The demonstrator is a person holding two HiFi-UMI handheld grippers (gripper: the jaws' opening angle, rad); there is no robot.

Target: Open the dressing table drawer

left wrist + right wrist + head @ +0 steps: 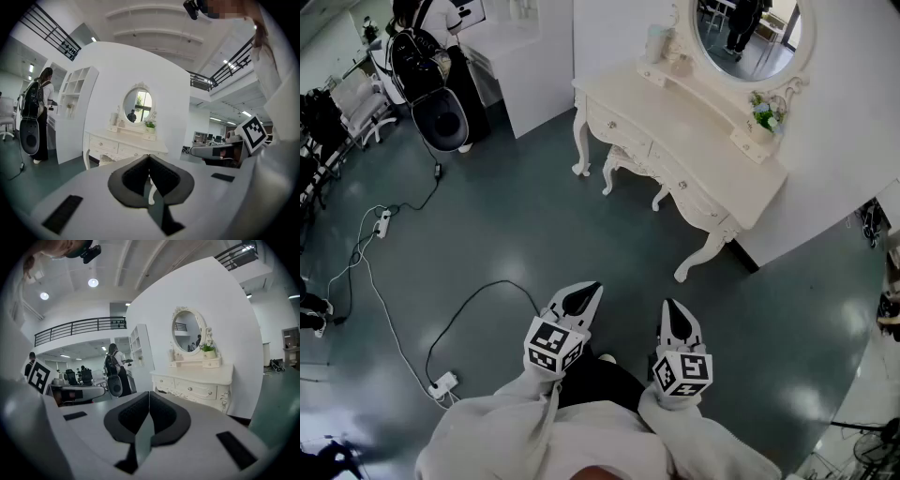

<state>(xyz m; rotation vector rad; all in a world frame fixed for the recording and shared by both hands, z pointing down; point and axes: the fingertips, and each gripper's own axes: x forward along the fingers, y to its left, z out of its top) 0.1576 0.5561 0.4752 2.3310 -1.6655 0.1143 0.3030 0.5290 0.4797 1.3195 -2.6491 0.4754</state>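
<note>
A cream dressing table [694, 141] with an oval mirror [748, 33] stands against the white wall, well ahead of me. Its drawers [623, 127] with small knobs are closed. In the left gripper view the table [123, 144] is far off past the jaws, and in the right gripper view the table [197, 383] is at the right. My left gripper [588, 291] and right gripper [673, 307] are held close to my body over the floor, both shut with nothing between the jaws. The same left gripper [149, 157] and right gripper [149, 394] show their tips touching.
A stool [628, 169] is tucked under the table. A person [427, 37] with a black backpack stands at the far left beside a white shelf unit [520, 56]. Cables and a power strip [442, 382] lie on the grey floor at my left.
</note>
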